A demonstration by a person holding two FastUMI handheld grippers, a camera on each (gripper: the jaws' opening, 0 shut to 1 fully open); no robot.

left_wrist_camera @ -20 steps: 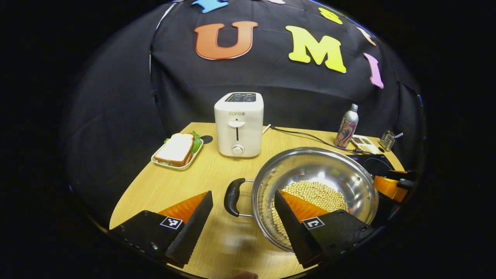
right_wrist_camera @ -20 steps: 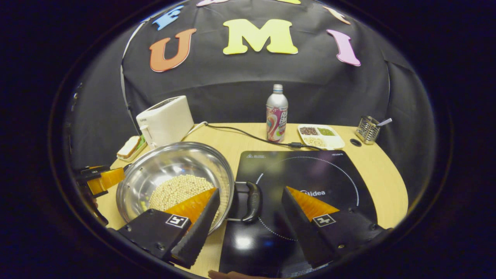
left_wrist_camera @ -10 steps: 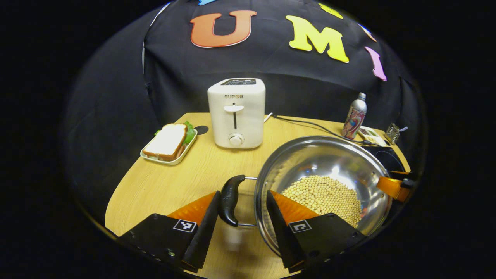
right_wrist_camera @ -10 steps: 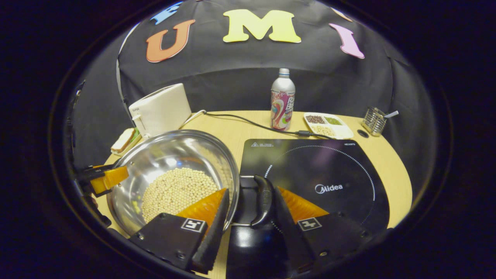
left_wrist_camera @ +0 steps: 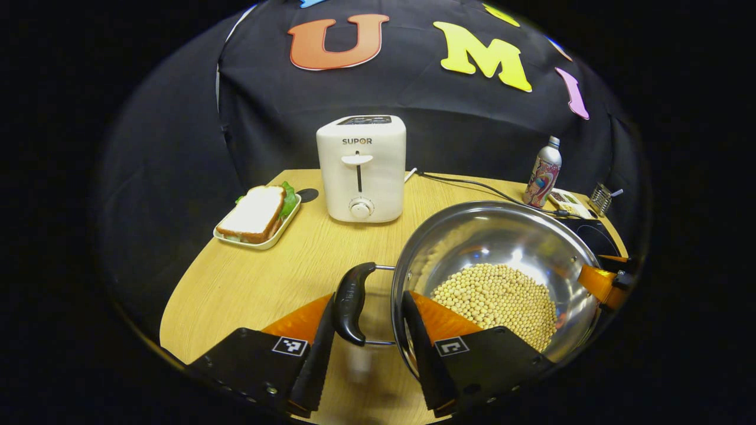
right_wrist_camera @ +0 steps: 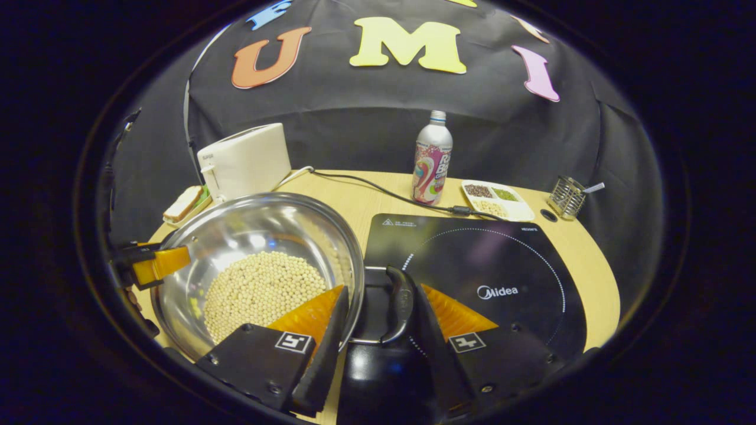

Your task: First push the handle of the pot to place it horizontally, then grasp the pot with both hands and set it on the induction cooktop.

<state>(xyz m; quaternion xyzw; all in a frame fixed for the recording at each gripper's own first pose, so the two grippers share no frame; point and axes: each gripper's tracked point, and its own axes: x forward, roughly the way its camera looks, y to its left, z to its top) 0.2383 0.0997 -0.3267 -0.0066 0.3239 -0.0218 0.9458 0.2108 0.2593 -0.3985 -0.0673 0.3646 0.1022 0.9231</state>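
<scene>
A steel pot (left_wrist_camera: pixel 502 236) (right_wrist_camera: pixel 254 230) with soybeans (left_wrist_camera: pixel 496 295) (right_wrist_camera: pixel 260 289) in it stands at the left edge of the black induction cooktop (right_wrist_camera: pixel 490 260) (left_wrist_camera: pixel 590 233). Its two black handles lie level. My left gripper (left_wrist_camera: pixel 369 297) is shut on the left handle (left_wrist_camera: pixel 351 301), one finger outside the handle and the other inside the rim. My right gripper (right_wrist_camera: pixel 383 289) is shut on the right handle (right_wrist_camera: pixel 403 295) the same way, and that handle hangs over the cooktop's left edge. Each gripper also shows at the pot's far side: the right gripper (left_wrist_camera: pixel 602 280), the left gripper (right_wrist_camera: pixel 150 265).
A white toaster (left_wrist_camera: pixel 361 168) (right_wrist_camera: pixel 245 159) stands behind the pot, and a sandwich on a tray (left_wrist_camera: pixel 257 212) lies left of it. Behind the cooktop are a bottle (right_wrist_camera: pixel 432 159), a divided dish (right_wrist_camera: pixel 496 199), a wire holder (right_wrist_camera: pixel 566 196) and a black cable (right_wrist_camera: pixel 384 192).
Both grippers moved in and narrowed from wide open onto the pot's handles. In the last half second the pot has come slightly closer in both views.
</scene>
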